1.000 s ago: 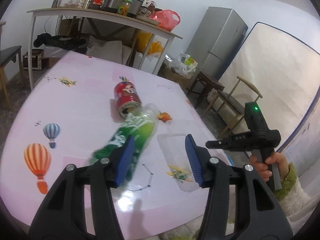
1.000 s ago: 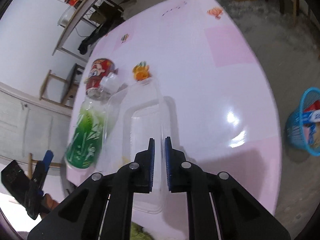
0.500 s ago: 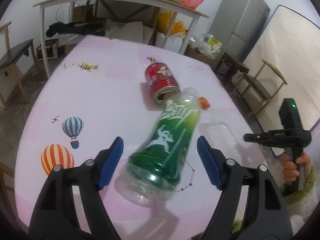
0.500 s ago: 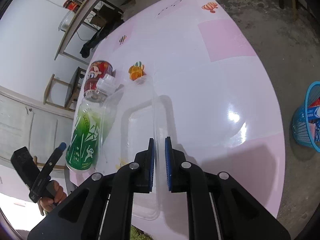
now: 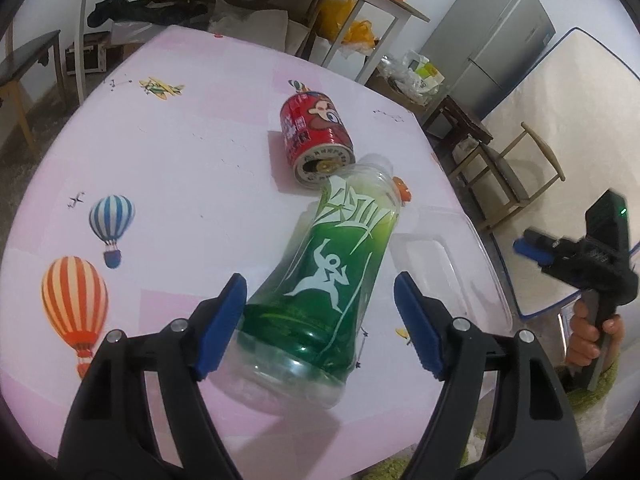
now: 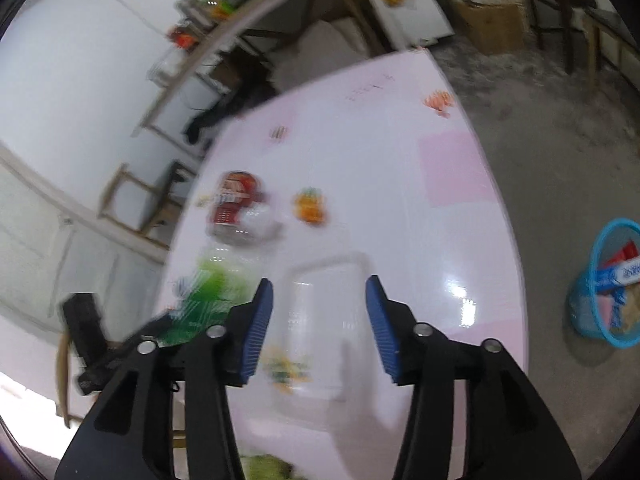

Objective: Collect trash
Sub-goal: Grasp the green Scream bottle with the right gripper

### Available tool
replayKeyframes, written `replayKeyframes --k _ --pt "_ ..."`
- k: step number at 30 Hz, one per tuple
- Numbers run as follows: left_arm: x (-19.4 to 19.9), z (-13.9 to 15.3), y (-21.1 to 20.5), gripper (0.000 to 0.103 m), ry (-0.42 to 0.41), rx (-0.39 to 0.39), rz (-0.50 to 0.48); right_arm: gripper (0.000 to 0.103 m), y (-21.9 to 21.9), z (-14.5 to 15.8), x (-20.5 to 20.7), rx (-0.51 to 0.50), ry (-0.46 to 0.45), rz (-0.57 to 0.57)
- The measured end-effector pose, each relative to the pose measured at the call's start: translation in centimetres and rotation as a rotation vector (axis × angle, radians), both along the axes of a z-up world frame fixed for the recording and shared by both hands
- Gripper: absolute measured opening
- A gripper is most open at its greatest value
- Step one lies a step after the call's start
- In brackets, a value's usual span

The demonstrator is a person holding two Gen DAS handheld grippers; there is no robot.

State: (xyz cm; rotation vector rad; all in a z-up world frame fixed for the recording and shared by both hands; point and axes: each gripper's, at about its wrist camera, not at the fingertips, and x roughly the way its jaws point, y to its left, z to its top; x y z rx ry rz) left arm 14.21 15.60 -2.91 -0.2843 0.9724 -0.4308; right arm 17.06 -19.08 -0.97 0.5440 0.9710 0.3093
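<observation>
Already the left claw (image 5: 318,322) stands wide around the base of the green bottle (image 5: 328,280), which lies on the pink surface (image 5: 180,184); its pads flank the bottle without clearly pressing it. Closing off-centre could squirt the round bottle sideways into the red can (image 5: 316,140) at its neck or off the near edge. The right claw (image 6: 318,328) has just been opening, empty, above the clear plastic tray (image 6: 324,312), which now rests loose beside the bottle. The blue basket (image 6: 600,288) stands on the floor, well apart.
</observation>
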Motion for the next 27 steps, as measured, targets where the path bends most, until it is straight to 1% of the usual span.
replayKeyframes --k 2,4,5,7,10,12,14,15,17,24,27 --pt "-0.4 -0.3 -0.2 0.072 0.012 -0.026 -0.013 0.056 1.1 0.5 0.4 0.045 -0.006 0.044" --pt "-0.6 -0.5 -0.3 0.072 0.027 -0.060 -0.032 0.057 3.4 0.4 1.4 0.082 0.008 0.109" --pt "-0.9 -0.6 -0.4 0.072 0.041 -0.089 -0.044 0.057 4.8 0.1 2.1 0.082 0.027 0.135" --pt "-1.4 -0.8 -0.5 0.071 0.053 -0.116 -0.057 0.057 6.9 -0.3 3.1 0.083 0.054 0.178" --pt "-2.1 -1.0 -0.6 0.071 0.049 -0.129 -0.069 0.057 10.3 -1.4 4.3 0.073 0.103 0.240" --pt "-2.5 -1.1 -0.5 0.070 0.041 -0.129 -0.066 0.057 11.8 -2.5 5.0 0.066 0.144 0.246" --pt "-2.6 -1.3 -0.5 0.061 0.044 -0.117 -0.060 0.057 12.7 -3.3 5.3 0.051 0.164 0.246" --pt "-2.6 -1.6 -0.6 0.060 0.054 -0.109 -0.055 0.057 12.8 -3.7 5.2 0.043 0.173 0.240" --pt "-2.7 -1.8 -0.5 0.057 0.063 -0.142 -0.059 0.057 13.3 -4.1 5.3 0.028 0.185 0.231" --pt "-3.1 -1.6 -0.9 0.057 0.037 -0.126 -0.112 0.057 14.3 -4.9 6.4 -0.027 0.225 0.184" --pt "-3.1 -1.7 -0.7 0.057 0.037 -0.128 -0.114 0.059 14.6 -5.7 7.1 -0.027 0.257 0.153"
